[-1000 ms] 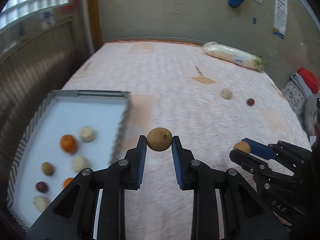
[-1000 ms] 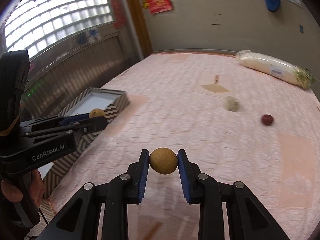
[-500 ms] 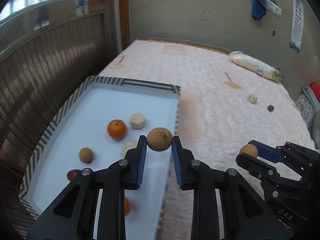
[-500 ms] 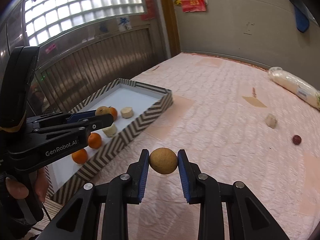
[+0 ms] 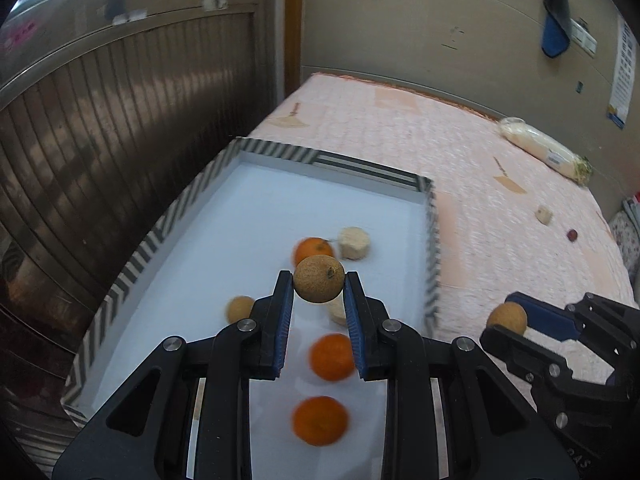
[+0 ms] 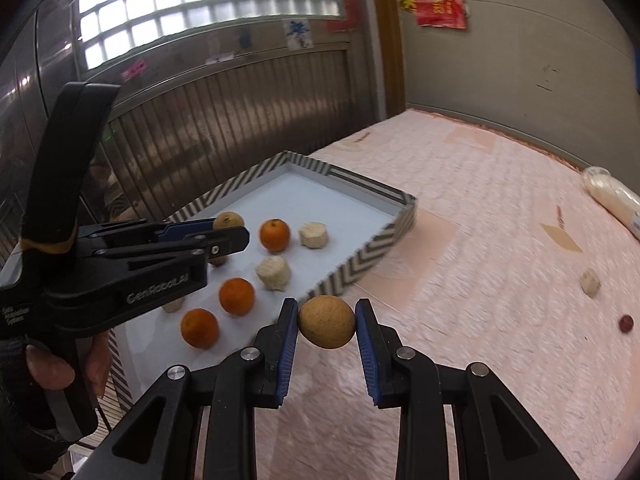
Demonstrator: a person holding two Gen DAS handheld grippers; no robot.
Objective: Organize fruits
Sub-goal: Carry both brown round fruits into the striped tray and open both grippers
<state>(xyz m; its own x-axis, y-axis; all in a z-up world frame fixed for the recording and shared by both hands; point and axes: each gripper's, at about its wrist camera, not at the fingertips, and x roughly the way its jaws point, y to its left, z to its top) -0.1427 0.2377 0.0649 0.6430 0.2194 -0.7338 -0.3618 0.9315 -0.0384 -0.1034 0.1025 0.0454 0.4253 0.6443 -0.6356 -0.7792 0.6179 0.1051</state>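
Note:
My left gripper (image 5: 319,285) is shut on a brown round fruit (image 5: 319,284) and holds it above the white tray with striped walls (image 5: 260,150). The tray holds three oranges (image 5: 332,357), pale chunks (image 5: 353,243) and another brown fruit (image 5: 239,309). My right gripper (image 6: 327,322) is shut on a second brown round fruit (image 6: 327,322), over the pink bed just right of the tray's near corner (image 6: 352,270). The left gripper (image 6: 230,226) also shows in the right wrist view, over the tray.
A pale chunk (image 6: 591,282) and a small dark red fruit (image 6: 625,323) lie on the pink quilt (image 6: 480,220) to the right. A wrapped cabbage (image 5: 544,153) lies far back. A metal shutter wall (image 5: 120,120) runs along the tray's left side.
Both grippers have swung left toward the tray, each still holding its brown fruit. The left one now hangs over the tray; the right one is near its corner.

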